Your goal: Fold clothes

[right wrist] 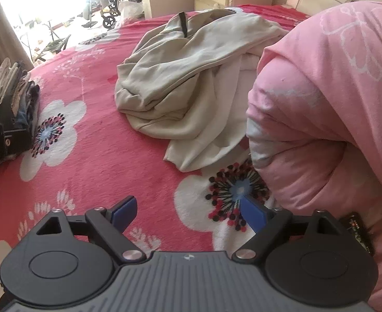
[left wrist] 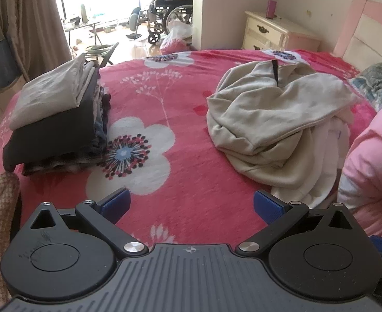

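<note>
Beige hoodie point(left wrist: 276, 111) lies crumpled on the right half of the bed, unfolded, bunched over a white garment point(left wrist: 323, 161) that shows under its near-right edge. Long axis of the heap runs roughly from near to far, tilted slightly right; the end carrying a black strap or tab point(left wrist: 275, 71) points to the far side toward the headboard, the rounded hem end toward the near side. Pink garment point(right wrist: 326, 98) sits bunched at the right, just beside the hoodie and close to the right gripper point(right wrist: 188, 215). Folded stack point(left wrist: 58, 114) rests on the far-left part of the bed, well apart from the hoodie: light beige piece on top, dark grey below, plaid at the bottom. Left gripper point(left wrist: 191, 205) hovers over bare bedspread point(left wrist: 185, 135) between stack and hoodie, blue pads spread wide, nothing between them. Right gripper likewise spread wide and empty, above a flower print on the near side of the hoodie. Cream nightstand point(left wrist: 269, 31) stands beyond the bed on the far right; wheelchair point(left wrist: 170, 13) in the bright area at the far centre.
</note>
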A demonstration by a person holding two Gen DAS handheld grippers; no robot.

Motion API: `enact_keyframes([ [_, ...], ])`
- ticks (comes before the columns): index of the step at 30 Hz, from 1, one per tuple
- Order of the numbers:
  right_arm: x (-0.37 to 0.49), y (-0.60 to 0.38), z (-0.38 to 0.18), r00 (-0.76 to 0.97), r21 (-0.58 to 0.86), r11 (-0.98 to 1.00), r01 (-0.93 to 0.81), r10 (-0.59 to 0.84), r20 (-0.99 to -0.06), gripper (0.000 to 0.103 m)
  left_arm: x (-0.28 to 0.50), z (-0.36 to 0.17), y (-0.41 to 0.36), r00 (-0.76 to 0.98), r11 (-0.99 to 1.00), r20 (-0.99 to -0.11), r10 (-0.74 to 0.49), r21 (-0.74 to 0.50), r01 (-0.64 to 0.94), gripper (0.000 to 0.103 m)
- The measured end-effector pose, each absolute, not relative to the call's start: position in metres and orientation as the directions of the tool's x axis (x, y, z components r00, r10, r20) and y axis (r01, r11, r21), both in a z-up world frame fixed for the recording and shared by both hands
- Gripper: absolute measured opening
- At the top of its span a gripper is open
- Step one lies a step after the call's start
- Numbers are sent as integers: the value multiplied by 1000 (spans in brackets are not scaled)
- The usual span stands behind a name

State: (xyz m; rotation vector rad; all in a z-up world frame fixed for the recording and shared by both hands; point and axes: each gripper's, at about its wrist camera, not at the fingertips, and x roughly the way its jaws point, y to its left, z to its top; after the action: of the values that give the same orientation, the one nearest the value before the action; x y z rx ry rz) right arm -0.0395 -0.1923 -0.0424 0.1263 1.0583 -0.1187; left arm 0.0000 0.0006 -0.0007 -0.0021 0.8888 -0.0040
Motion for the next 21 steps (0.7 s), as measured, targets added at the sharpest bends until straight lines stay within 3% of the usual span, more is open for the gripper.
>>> enact_keyframes([
  [12, -33, -191, -40, 483, 3, 988, 154, -73, -873, 91, -5, -11, 10, 604, 1000, -797, 19, 6, -22, 102],
  [21, -37, -184, -39, 493, -8, 989, 149, -81, -866, 92, -8, -10, 20, 603, 998, -797, -17, -53, -41, 103],
])
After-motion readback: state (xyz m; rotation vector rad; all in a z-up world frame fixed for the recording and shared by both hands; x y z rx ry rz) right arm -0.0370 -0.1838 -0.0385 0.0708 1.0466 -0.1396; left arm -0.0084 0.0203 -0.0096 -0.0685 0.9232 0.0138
